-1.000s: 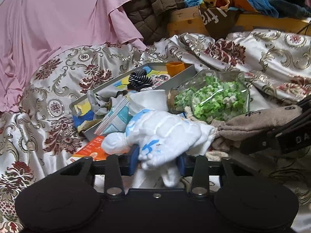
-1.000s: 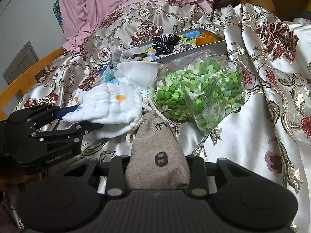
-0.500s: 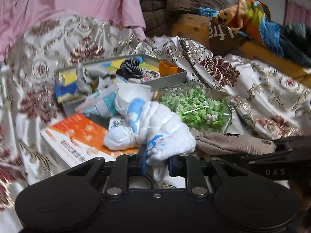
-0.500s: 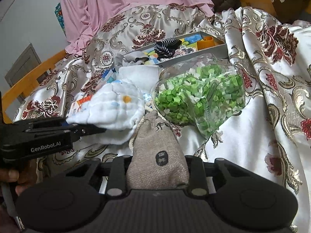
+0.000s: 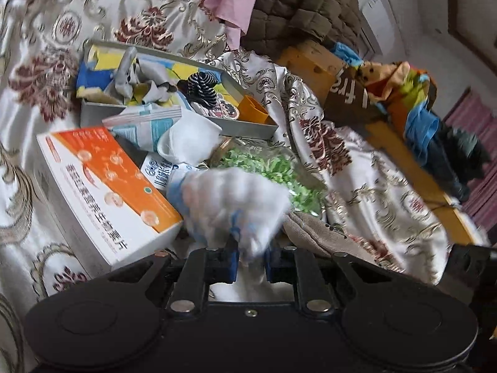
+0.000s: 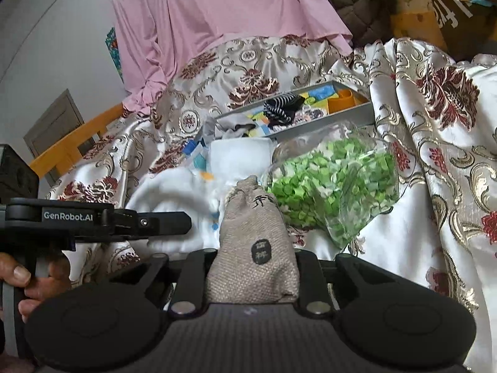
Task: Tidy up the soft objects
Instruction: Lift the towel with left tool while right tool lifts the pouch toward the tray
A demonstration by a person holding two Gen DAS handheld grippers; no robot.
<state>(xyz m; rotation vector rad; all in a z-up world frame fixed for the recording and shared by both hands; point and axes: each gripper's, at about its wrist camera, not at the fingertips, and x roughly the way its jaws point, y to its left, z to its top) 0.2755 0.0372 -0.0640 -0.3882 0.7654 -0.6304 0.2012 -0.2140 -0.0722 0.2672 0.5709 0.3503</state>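
A bunched white cloth with blue marks (image 5: pixel 230 199) is pinched at its near end between the blue pads of my left gripper (image 5: pixel 251 259), whose jaws are closing on it. In the right wrist view the same cloth (image 6: pixel 174 192) lies left of the pouch, with the left gripper (image 6: pixel 183 223) seen edge-on over it. A grey-brown burlap drawstring pouch (image 6: pixel 251 227) fills the gap of my right gripper (image 6: pixel 253 267). Its jaws are closing and both fingers press the pouch's sides. The pouch (image 5: pixel 313 233) also shows to the right in the left wrist view.
A clear bag of green paper bits (image 6: pixel 335 180) lies just beyond the pouch. Behind it a grey tray (image 5: pixel 93 115) holds a striped sock (image 5: pixel 200 88) and cloths. An orange-and-white box (image 5: pixel 102 186) sits left. A pink garment (image 6: pixel 217 15) hangs behind; brocade fabric covers everything.
The left gripper has rolled, so its view now tilts, and its jaws have narrowed onto the white cloth. The right jaws have tightened on the pouch, which stays in place.
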